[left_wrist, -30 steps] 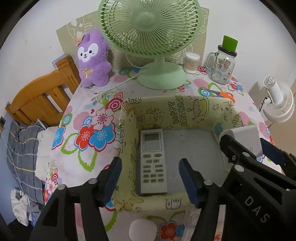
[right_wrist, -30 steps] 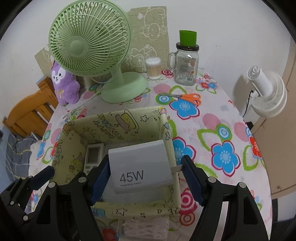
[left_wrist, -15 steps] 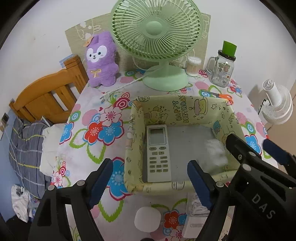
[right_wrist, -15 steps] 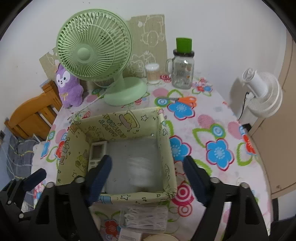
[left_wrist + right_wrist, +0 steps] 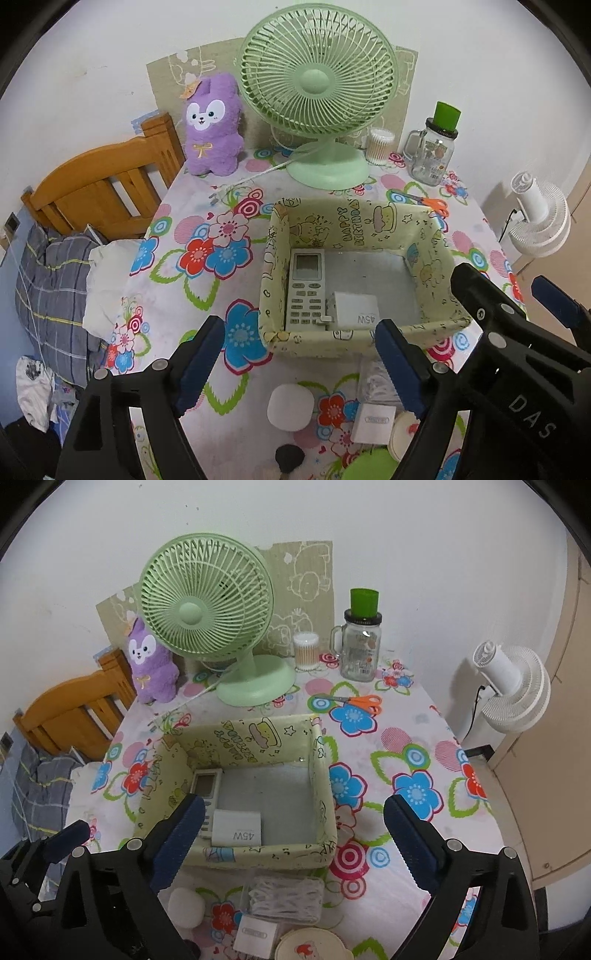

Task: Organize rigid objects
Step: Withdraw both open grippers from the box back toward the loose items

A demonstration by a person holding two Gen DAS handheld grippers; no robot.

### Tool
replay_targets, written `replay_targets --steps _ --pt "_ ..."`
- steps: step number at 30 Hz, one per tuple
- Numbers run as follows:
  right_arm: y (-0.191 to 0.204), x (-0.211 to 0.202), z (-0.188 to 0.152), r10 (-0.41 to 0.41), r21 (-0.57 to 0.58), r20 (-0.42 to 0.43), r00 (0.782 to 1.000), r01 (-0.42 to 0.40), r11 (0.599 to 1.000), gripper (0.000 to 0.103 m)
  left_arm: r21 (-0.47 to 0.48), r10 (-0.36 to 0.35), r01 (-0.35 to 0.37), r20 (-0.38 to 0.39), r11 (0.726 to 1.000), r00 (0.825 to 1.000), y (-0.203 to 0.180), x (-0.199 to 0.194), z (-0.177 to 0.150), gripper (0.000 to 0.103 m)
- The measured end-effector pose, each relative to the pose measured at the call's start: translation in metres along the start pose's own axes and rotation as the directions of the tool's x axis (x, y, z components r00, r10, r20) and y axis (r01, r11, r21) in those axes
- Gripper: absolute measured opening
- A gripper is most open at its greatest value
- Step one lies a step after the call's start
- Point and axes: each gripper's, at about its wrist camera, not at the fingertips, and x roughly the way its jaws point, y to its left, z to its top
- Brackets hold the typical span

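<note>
The left gripper [image 5: 299,363] hangs over the near edge of the bench [image 5: 177,266], its blue pads apart and nothing between them. The right gripper [image 5: 293,843] is opening, its pads wide and clear of everything. Just ahead of both stands the yellow box [image 5: 354,343], its near wall right below the fingertips. Inside it, along the wall on the left gripper's side, lies the remote [image 5: 306,291], buttons up and screen at the far end. The white charger [image 5: 356,314] lies flat beside the remote, touching it, against the near wall with its "45W" print facing up; in the right view it [image 5: 238,829] sits just past the left pad. On the bench short of the box, under the grippers, lie a white rounded case [image 5: 290,406], a small white square box [image 5: 373,421], a clear bag of white bits [image 5: 284,895], a round lid with a red figure [image 5: 312,947] and a dark pebble-like piece [image 5: 290,458]. Beyond the box stand the green fan [image 5: 317,85], a purple plush [image 5: 212,125] to its left, and to its right a tub of cotton swabs [image 5: 380,146] and a glass jar [image 5: 434,155] with a green cap. Orange scissors [image 5: 356,701] lie beyond the box's far right corner. Off the bench, a white fan [image 5: 513,686] stands to the right and a wooden headboard [image 5: 96,184] to the left.
</note>
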Motion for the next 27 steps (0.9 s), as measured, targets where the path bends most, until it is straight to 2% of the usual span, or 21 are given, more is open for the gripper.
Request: replay_targets --steps 27 --pt "-0.004 -0.084 -0.003 -0.003 -0.002 0.088 0.996 0.003 1.0 0.102 0.007 -0.036 0.035 0.071 0.999 0.997 -0.001 -0.077 -0.014 0.091"
